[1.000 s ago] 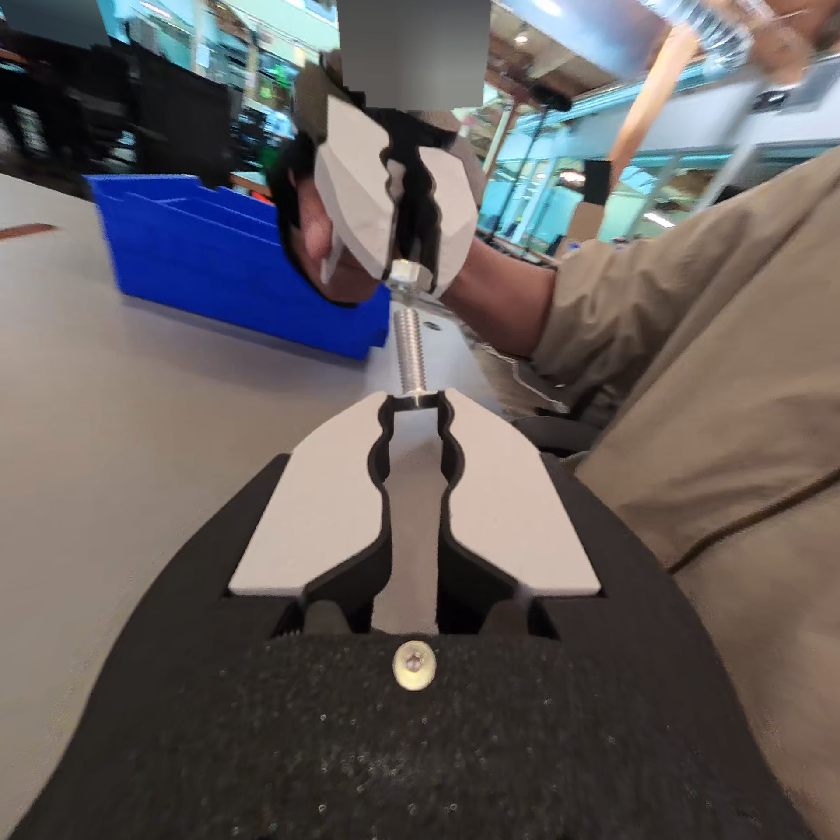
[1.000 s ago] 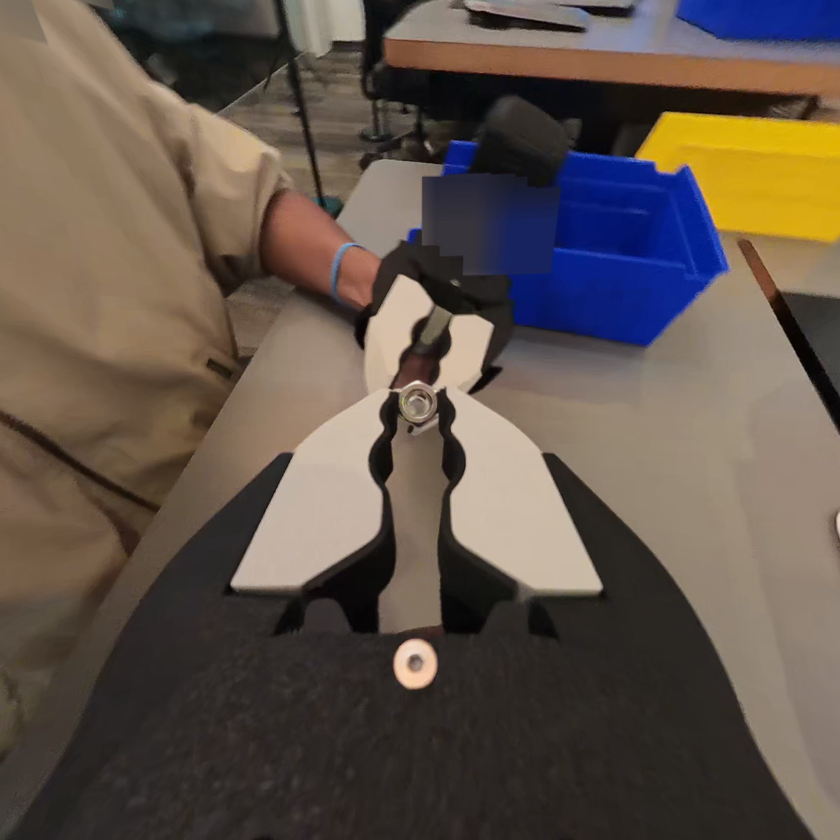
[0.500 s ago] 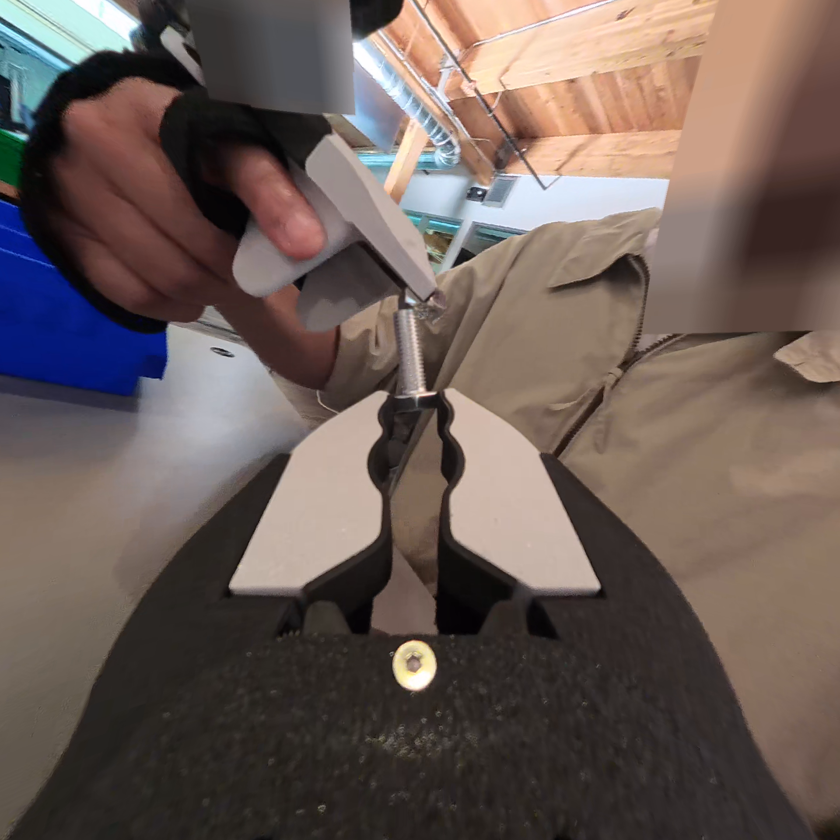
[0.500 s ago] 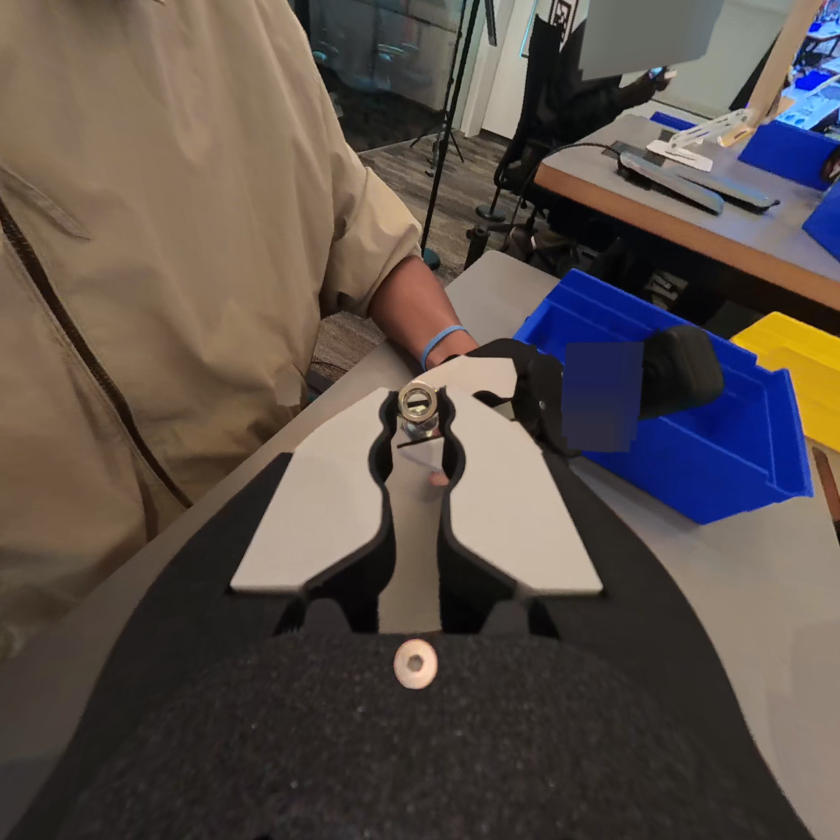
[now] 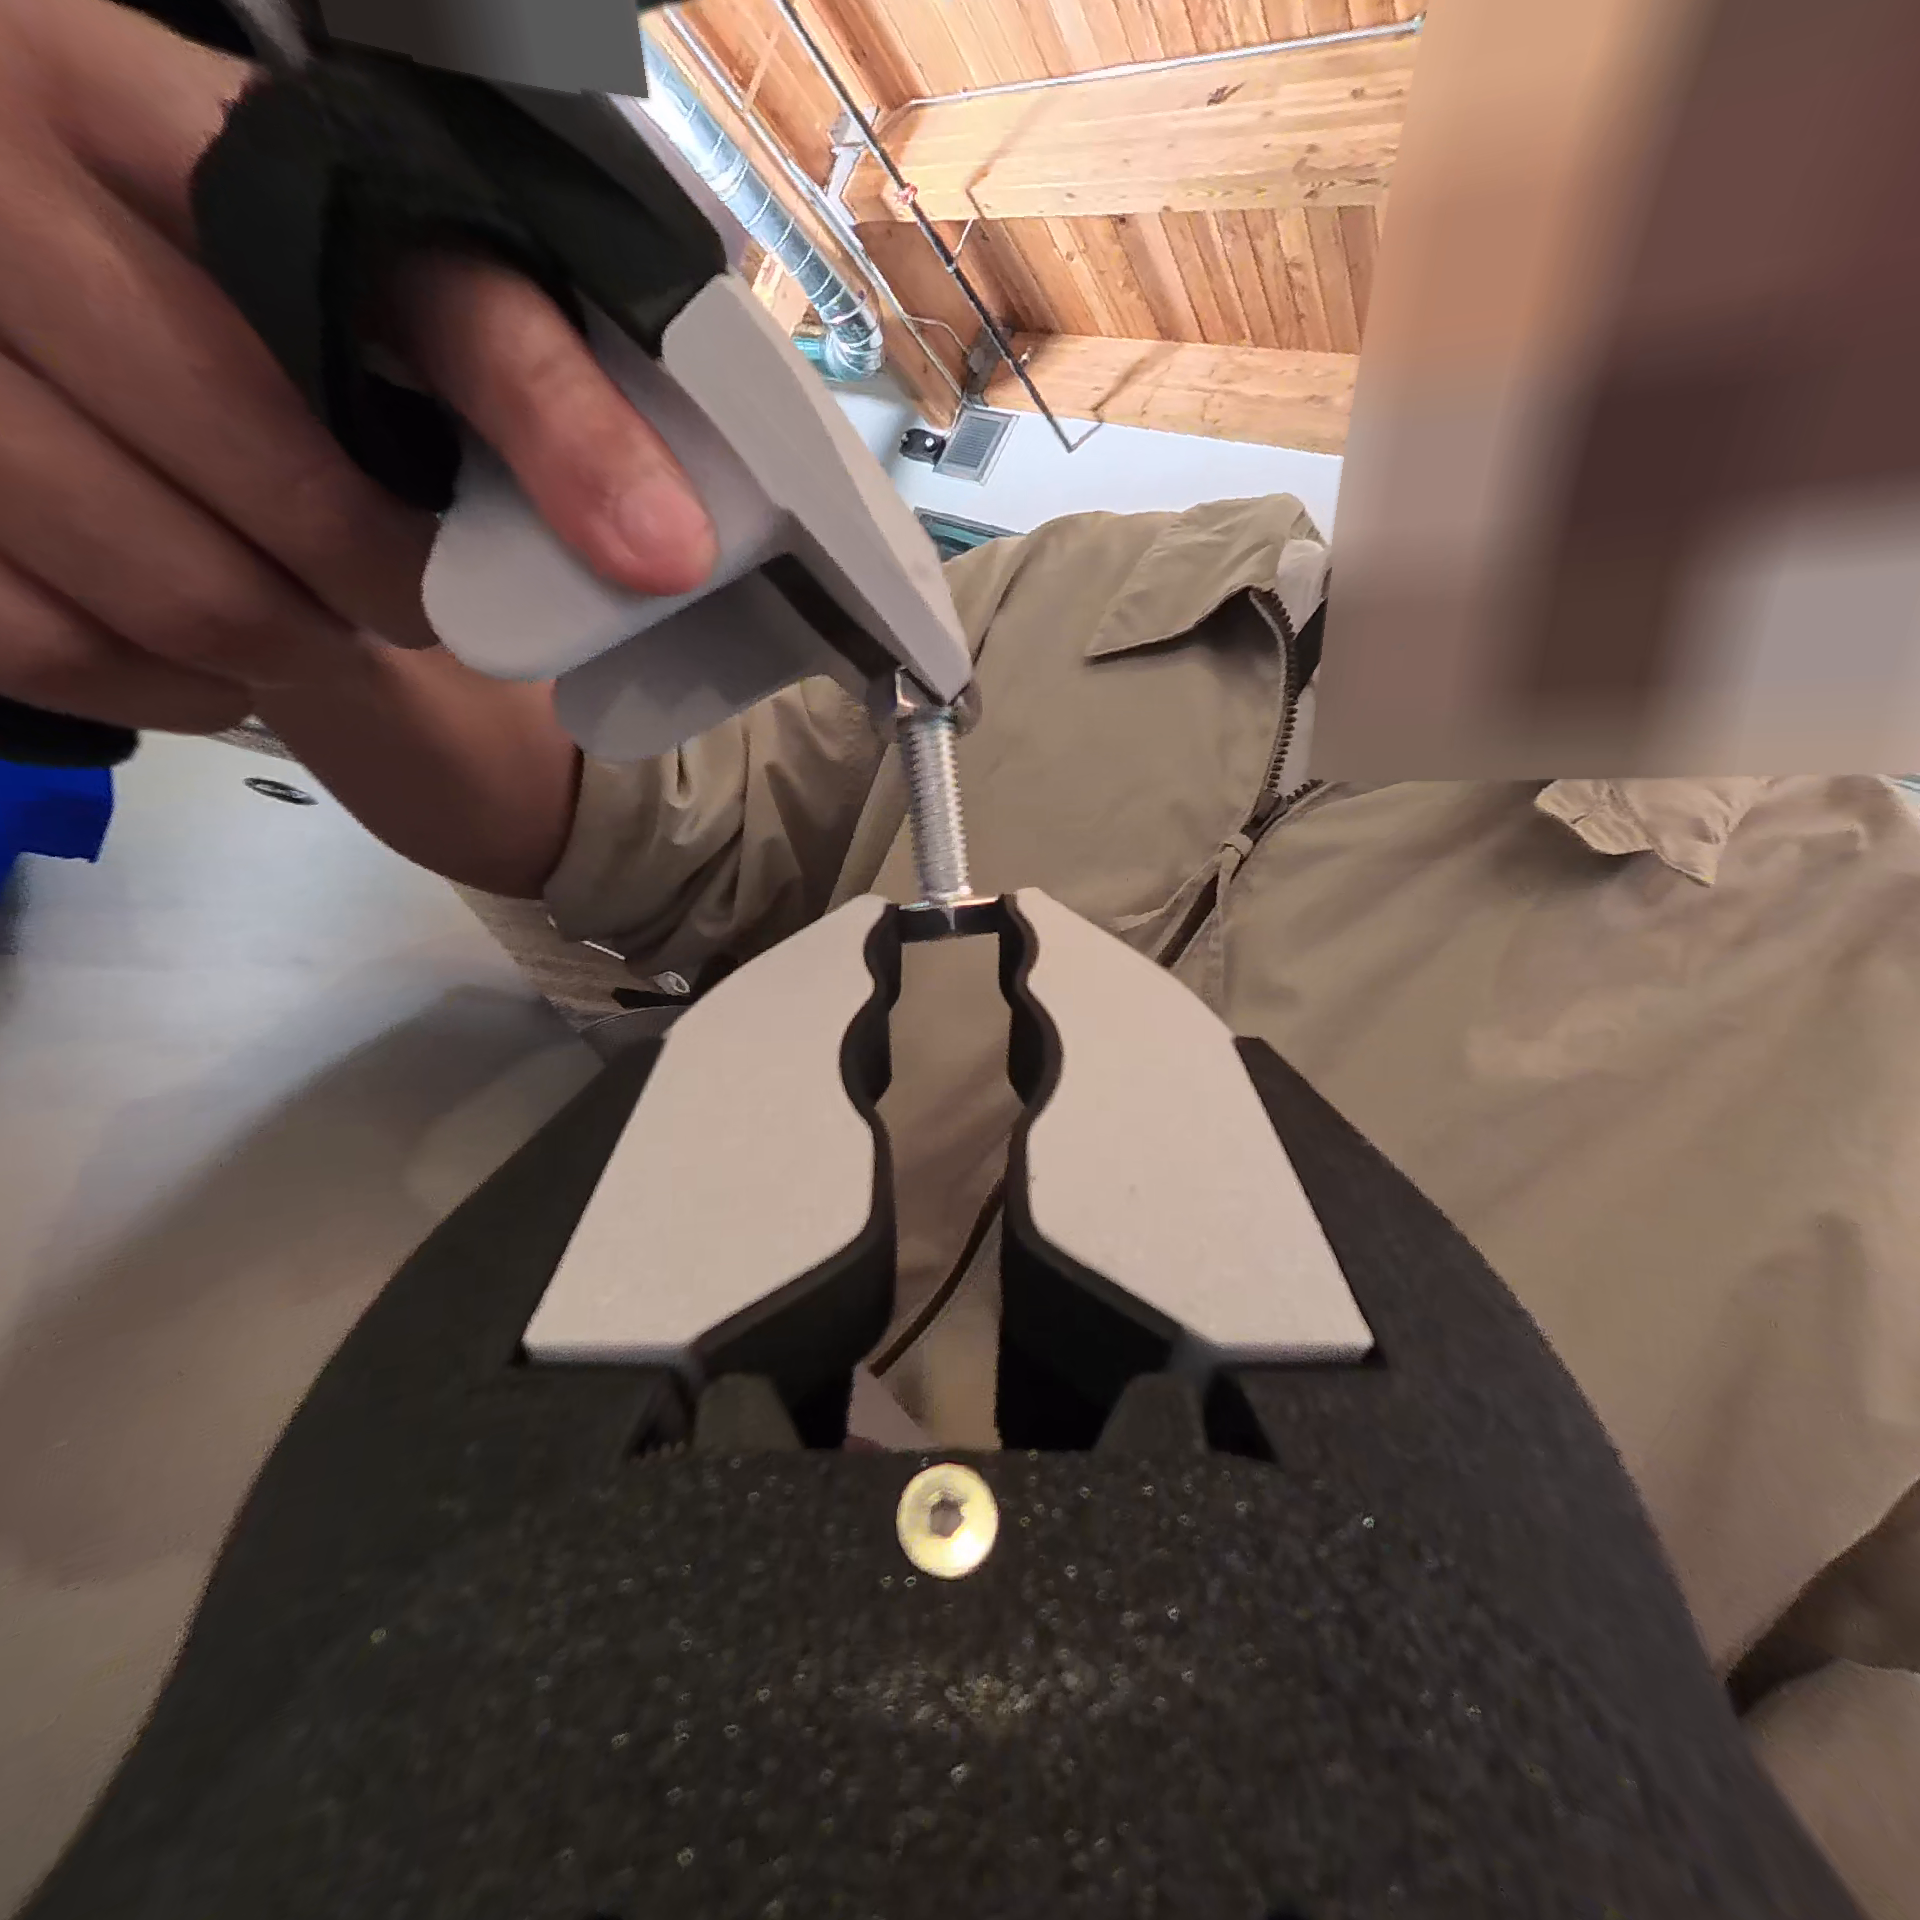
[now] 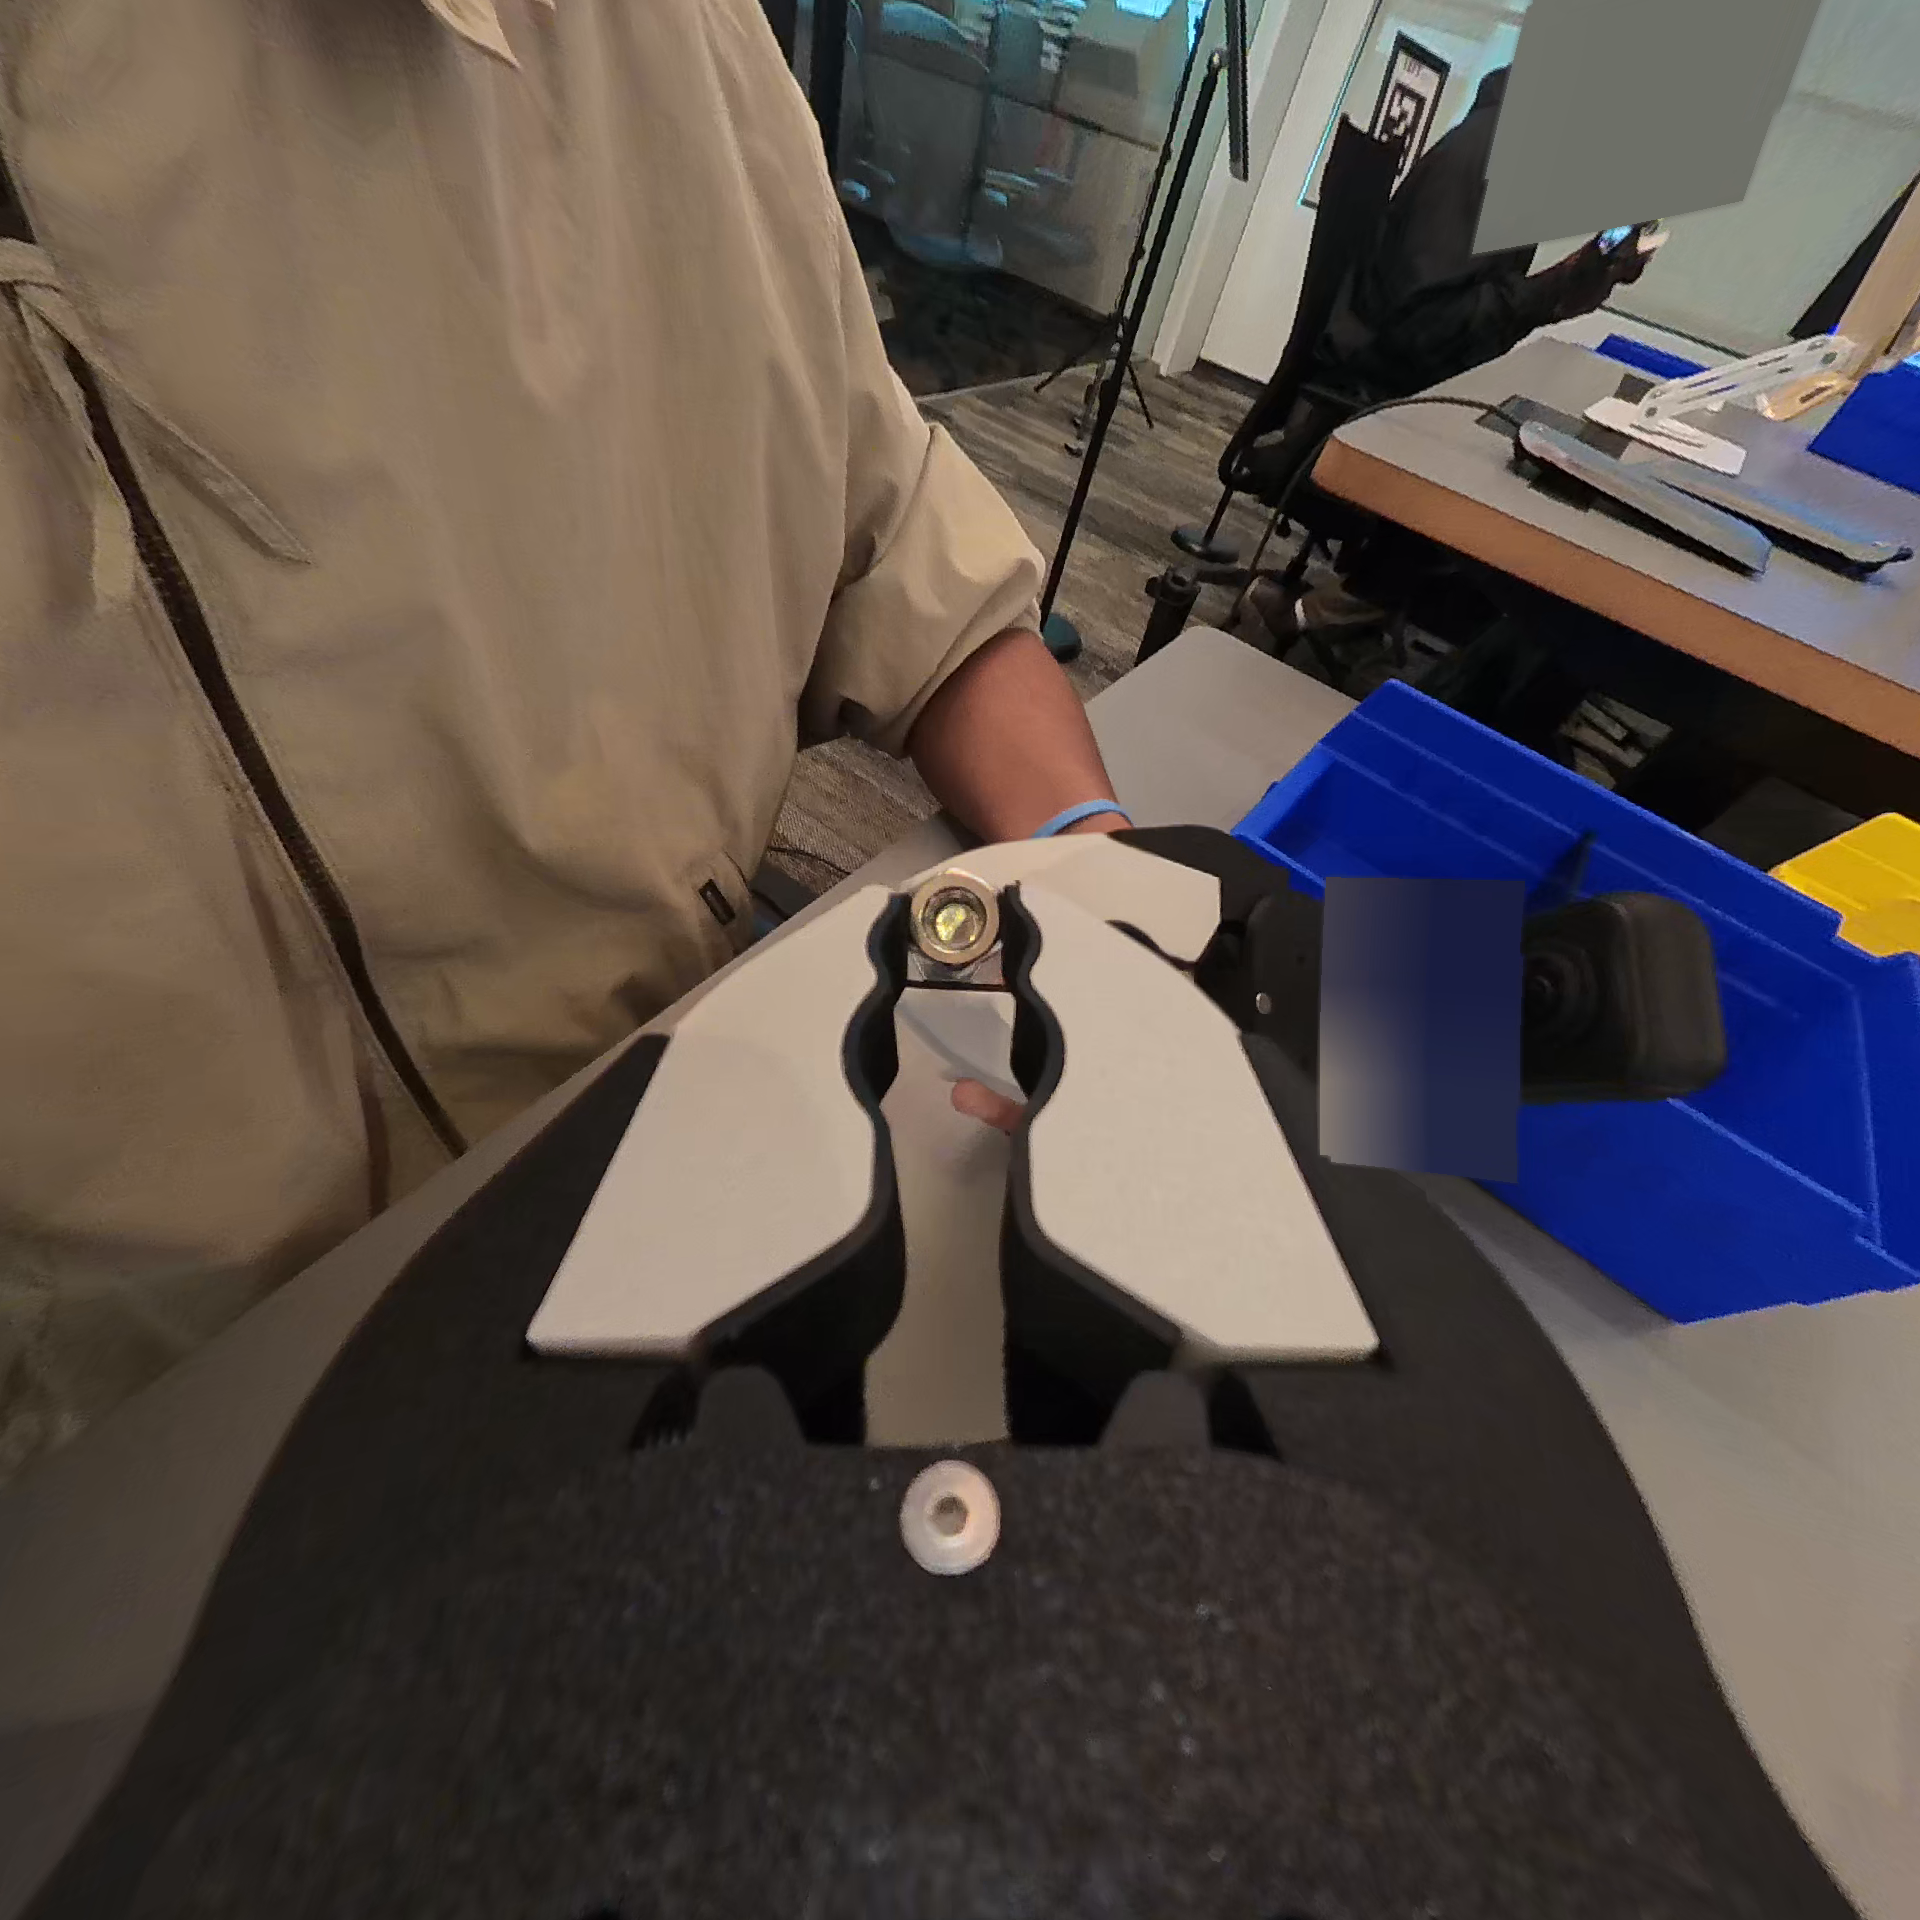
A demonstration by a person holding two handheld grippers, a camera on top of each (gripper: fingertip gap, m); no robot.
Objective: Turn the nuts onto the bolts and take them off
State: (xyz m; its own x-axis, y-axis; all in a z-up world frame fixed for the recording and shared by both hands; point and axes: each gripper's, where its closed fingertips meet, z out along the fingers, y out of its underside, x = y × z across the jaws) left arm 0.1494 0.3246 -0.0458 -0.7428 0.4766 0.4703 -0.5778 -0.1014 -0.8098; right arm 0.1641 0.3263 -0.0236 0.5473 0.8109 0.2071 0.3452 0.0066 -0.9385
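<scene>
Grey table (image 6: 1714,1455) with blue bin (image 6: 1662,1195)

Bolt (image 5: 938,821) head hidden between left gripper (image 5: 951,920) tips; far end buried in nut (image 5: 928,710), itself mostly covered by right gripper (image 5: 925,691). Shank unseen behind nut (image 6: 954,923) in right wrist view. Blue bin (image 6: 1714,1091) cut by right edge. Thread engagement too small to tell.
</scene>
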